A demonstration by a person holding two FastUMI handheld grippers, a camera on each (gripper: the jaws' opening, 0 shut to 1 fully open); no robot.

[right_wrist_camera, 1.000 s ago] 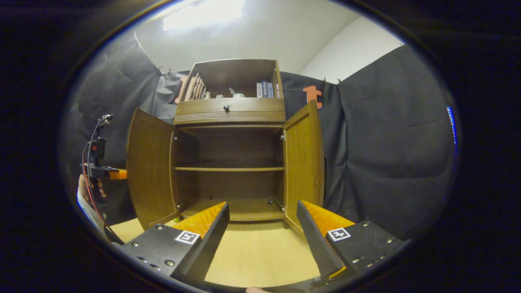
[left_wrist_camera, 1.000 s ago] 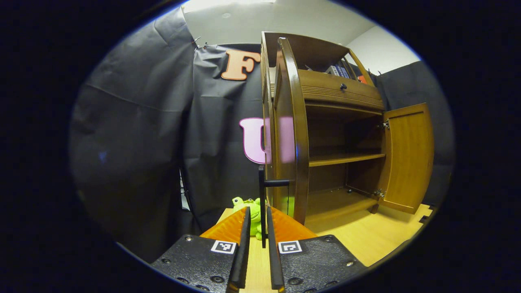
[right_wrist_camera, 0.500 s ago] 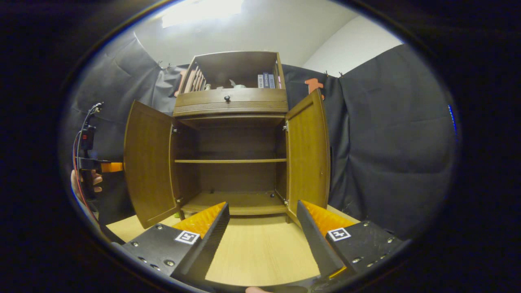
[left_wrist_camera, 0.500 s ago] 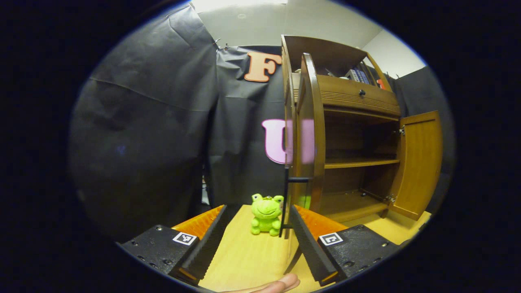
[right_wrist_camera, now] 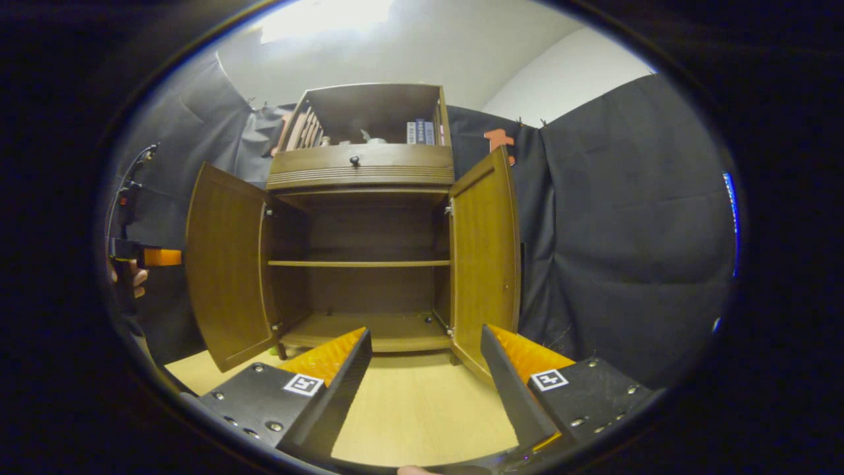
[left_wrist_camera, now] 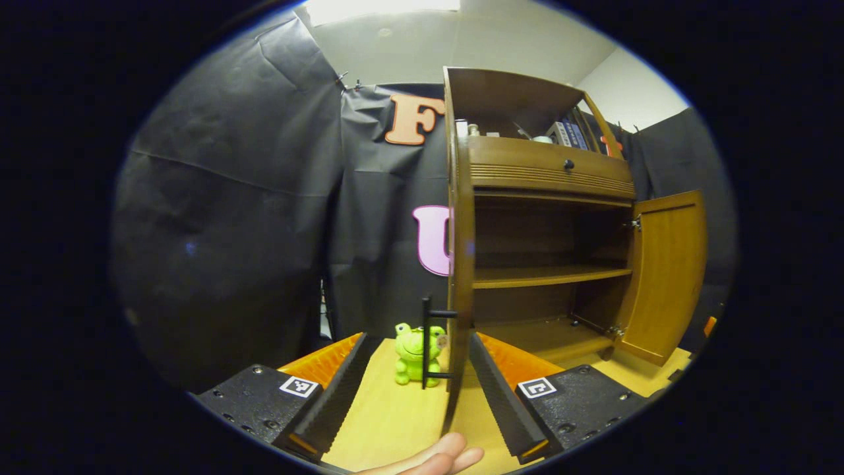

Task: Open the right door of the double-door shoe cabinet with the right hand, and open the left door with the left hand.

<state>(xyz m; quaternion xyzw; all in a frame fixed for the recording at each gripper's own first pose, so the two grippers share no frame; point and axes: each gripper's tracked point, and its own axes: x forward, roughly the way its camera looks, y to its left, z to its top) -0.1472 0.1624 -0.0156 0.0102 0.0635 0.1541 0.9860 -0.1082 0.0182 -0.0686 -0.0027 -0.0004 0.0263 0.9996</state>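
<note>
The brown wooden double-door shoe cabinet stands on a pale wooden tabletop, both doors swung wide against black cloth walls. The left gripper and right gripper gape apart, holding nothing.

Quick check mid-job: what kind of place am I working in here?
Most likely a staged recording booth, not a real home: black cloth walls hang all round, and the brown wooden double-door cabinet stands on a light wooden tabletop with a small green plush frog.
</note>
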